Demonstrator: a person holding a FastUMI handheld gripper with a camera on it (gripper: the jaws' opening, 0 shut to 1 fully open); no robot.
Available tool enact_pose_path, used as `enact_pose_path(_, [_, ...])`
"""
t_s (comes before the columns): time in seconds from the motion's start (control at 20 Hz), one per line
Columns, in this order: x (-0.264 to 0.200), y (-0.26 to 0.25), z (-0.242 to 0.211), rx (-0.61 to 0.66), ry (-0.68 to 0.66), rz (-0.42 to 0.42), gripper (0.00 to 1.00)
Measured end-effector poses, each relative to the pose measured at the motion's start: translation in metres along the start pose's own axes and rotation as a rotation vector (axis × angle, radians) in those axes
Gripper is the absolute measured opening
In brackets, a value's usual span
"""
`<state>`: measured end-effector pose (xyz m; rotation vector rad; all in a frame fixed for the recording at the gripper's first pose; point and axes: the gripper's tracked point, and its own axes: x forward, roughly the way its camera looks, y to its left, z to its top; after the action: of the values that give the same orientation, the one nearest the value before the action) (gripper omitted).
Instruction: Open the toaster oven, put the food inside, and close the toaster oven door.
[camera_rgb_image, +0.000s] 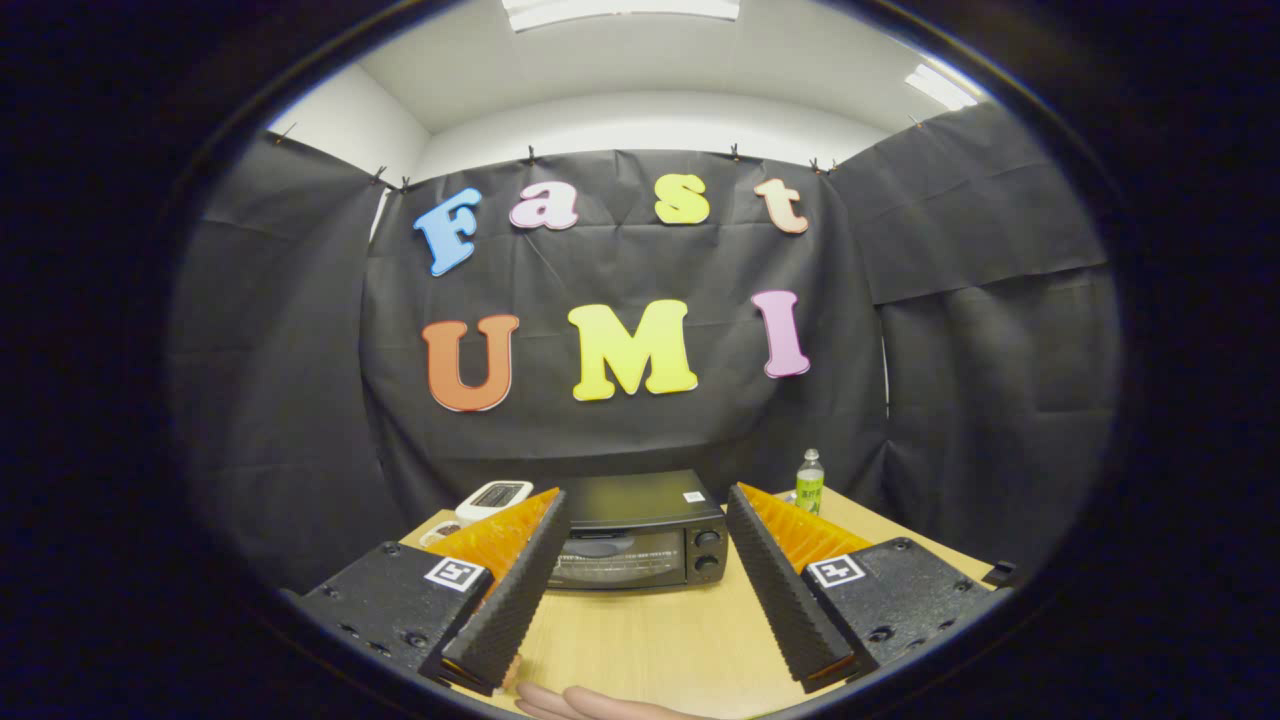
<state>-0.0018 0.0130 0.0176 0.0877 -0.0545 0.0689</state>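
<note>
My gripper (640, 590) is released, its fingers spread wide over the wooden table (650, 640) with nothing between them. Beyond them, at the table's far edge against the booth wall, I see the toaster oven (640, 530), door closed. A green bottle (809, 481) stands near the far right corner. A white device (493, 497) sits half hidden behind my left finger. I can't make out any food.

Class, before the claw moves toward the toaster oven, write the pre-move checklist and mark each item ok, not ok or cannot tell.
1. Claw open, nothing between its fingers: ok.
2. Toaster oven ahead, beyond the fingers: ok.
3. Oven door open: not ok, it is shut.
4. Bare table between claw and oven: ok.
5. Food located: cannot tell.
6. Hand on the table below the fingers, out of the way: not ok.
</note>
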Motion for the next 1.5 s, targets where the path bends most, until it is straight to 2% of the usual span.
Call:
enact_pose_path(0.4, [0.068, 0.014, -0.027, -0.059, -0.033, 0.0, 1.0])
enact_pose_path(0.6, [0.116, 0.022, -0.064, -0.071, 0.025, 0.022, 1.0])
enact_pose_path(0.95, [0.192, 0.048, -0.126, -0.009, 0.144, 0.088, 1.0])
enact_pose_path(1.15, [0.231, 0.045, -0.154, -0.047, 0.19, 0.066, 1.0])
enact_pose_path(1.4, [0.252, 0.057, -0.186, -0.068, 0.276, 0.077, 1.0])
enact_pose_path(1.5, [0.255, 0.058, -0.186, -0.073, 0.258, 0.069, 1.0])
